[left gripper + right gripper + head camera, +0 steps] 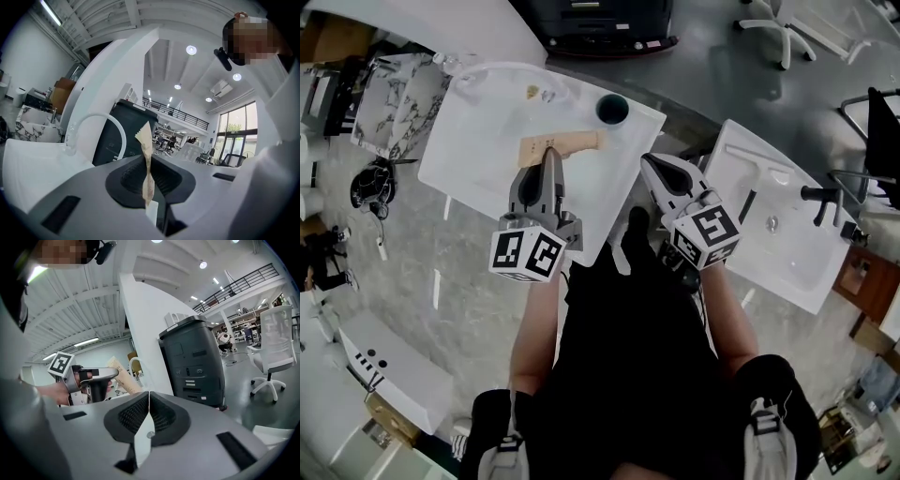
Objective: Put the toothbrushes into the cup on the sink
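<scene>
The broad white rectangular sink [487,159] takes up the space ahead. Its open basin is the first hazard, since anything released short of the target would drop into it. A second white sink with a black tap [787,244] stands well apart to the right and plays no part. A dark grey office machine [197,362] behind the near sink and a white swivel chair [276,352] beyond are likewise out of the way. The small dark round cup [612,110] sits at the near sink's far right corner, with nothing visible between it and the grippers. The long tan paper-sleeved toothbrush [577,143] hangs over the basin, lying across rather than on end as far as the head view shows. Its free end points toward the cup and is near it. The left gripper [549,157] pinches it toward the other end, jaws pressed onto the thin paper edge. Held that far off centre, the sleeve could swivel or slide in the pads. Brought in sideways, it would likely catch the rim and tip the cup, so it probably needs tilting upright first. The right gripper [651,164] hovers just beside, jaws pressed together on nothing. It is near enough to the cup that a careless sweep might knock it.
</scene>
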### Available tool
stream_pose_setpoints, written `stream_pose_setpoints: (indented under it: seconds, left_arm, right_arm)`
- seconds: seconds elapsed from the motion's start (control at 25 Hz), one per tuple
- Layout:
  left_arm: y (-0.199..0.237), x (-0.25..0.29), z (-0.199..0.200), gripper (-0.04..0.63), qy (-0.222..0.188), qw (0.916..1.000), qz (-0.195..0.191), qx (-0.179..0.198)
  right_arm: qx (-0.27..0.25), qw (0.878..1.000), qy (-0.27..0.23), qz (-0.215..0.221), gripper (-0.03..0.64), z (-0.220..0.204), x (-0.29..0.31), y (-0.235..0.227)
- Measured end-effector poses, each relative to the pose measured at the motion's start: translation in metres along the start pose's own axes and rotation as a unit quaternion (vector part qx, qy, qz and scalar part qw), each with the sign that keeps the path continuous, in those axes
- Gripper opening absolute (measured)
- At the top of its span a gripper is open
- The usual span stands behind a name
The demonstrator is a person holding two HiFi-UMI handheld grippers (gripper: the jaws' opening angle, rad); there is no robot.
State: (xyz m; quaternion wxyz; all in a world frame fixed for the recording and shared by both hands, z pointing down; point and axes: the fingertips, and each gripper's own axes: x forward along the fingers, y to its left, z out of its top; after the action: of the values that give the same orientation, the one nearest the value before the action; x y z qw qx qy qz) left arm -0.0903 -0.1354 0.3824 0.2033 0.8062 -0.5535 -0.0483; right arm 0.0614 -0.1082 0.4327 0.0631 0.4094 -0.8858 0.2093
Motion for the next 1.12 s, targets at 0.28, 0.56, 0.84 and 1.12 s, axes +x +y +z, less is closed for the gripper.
stream_pose_setpoints:
  seconds: [0.28,0.56,0.84,1.12]
  left_arm:
    - [0.000,0.028,0.004,0.037,-0.003,1.0000,0.005,0.003]
    - [0.008,0.053,-0.001,0.037,0.000,0.9999,0.012,0.000]
    - [0.013,0.075,-0.011,0.037,0.008,0.9997,0.018,-0.011]
    - [0.018,0.089,-0.029,0.037,0.023,0.9992,0.025,-0.020]
  right_arm:
    - [-0.002,1.000,0.001,0.006,0.032,0.008,0.006,-0.014]
    - [-0.003,1.000,0.002,0.006,0.032,0.012,0.012,-0.025]
    - [0.002,1.000,0.004,0.002,0.032,0.015,0.015,-0.036]
    - [0.007,1.000,0.009,0.001,0.032,0.011,0.017,-0.042]
